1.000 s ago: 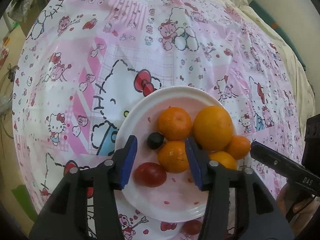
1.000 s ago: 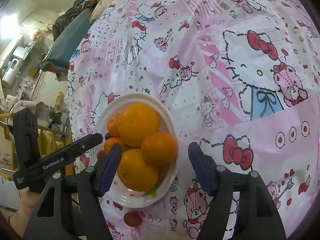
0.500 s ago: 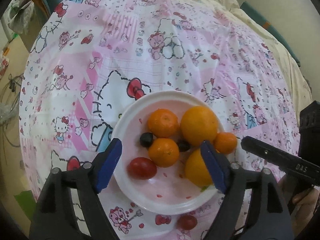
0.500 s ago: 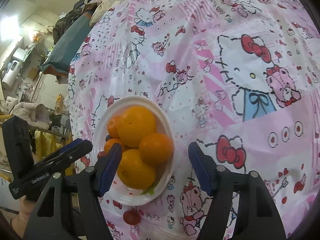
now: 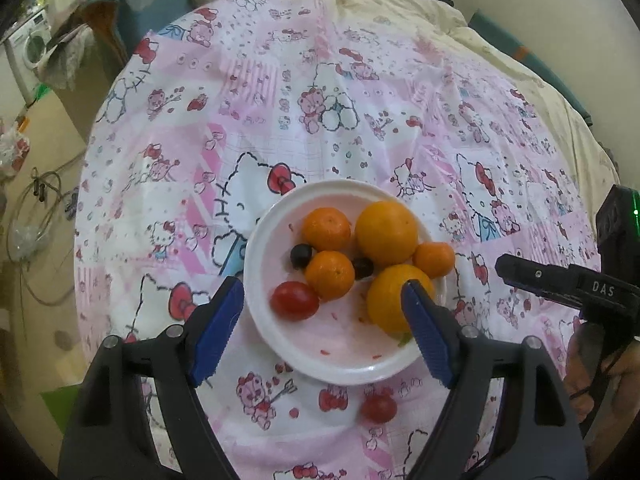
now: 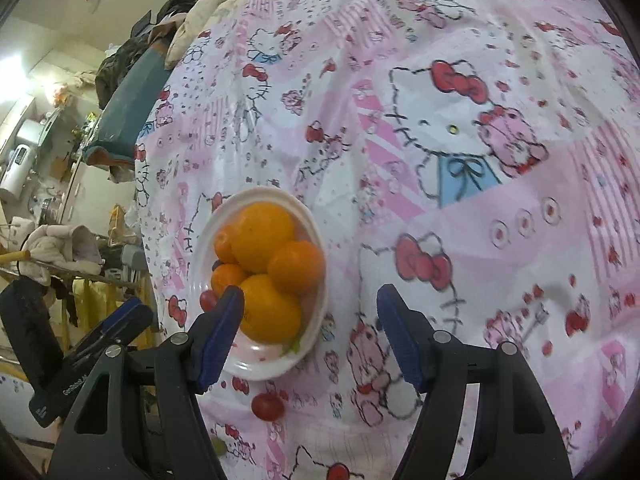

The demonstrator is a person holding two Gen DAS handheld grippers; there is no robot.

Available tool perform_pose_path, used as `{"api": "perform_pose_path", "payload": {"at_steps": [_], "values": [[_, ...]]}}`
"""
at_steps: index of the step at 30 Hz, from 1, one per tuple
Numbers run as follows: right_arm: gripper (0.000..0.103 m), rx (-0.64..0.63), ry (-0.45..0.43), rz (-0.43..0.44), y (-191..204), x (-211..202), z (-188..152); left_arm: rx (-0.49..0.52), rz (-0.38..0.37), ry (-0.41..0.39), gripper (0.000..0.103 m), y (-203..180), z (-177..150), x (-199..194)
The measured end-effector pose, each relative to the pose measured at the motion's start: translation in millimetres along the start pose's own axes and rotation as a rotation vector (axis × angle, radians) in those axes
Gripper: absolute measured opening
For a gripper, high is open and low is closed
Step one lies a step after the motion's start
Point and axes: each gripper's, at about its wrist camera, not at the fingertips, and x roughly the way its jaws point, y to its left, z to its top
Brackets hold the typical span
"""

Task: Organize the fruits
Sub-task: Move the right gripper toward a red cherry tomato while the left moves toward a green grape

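Note:
A white plate (image 5: 344, 344) on the pink cartoon cloth holds two big oranges (image 5: 387, 233), three mandarins (image 5: 330, 275), two dark grapes (image 5: 301, 255) and a red tomato (image 5: 295, 301). A second tomato (image 5: 378, 407) lies on the cloth just in front of the plate. My left gripper (image 5: 322, 330) hovers open above the plate's near side with nothing between its blue pads. In the right wrist view the plate (image 6: 256, 368) sits lower left, with the loose tomato (image 6: 267, 406) below it. My right gripper (image 6: 309, 336) is open and empty over the plate's right edge.
The right gripper's black body (image 5: 560, 284) reaches in beside the plate on the right, with a hand behind it. The left gripper (image 6: 92, 344) shows at the table's left edge. A cream blanket (image 5: 400, 4) lies at the far end. Clutter and cables lie on the floor to the left.
My left gripper's jaws have spread wide from around the front mandarin, which stays on the plate, and the gripper has lifted up and back. The right gripper has drawn back slightly.

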Motion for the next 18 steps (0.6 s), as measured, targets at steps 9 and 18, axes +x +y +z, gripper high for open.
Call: {"api": "perform_pose_path", "payload": {"at_steps": [9, 18], "values": [[0.072, -0.021, -0.017, -0.003, 7.7, -19.2, -24.1, 0.024, 0.063, -0.03, 0.078, 3.3, -26.4, -19.8], [0.075, -0.018, 0.006, 0.008, 11.5, -22.6, -58.7, 0.005, 0.112, -0.031, 0.078, 10.0, -54.0, -39.7]]}}
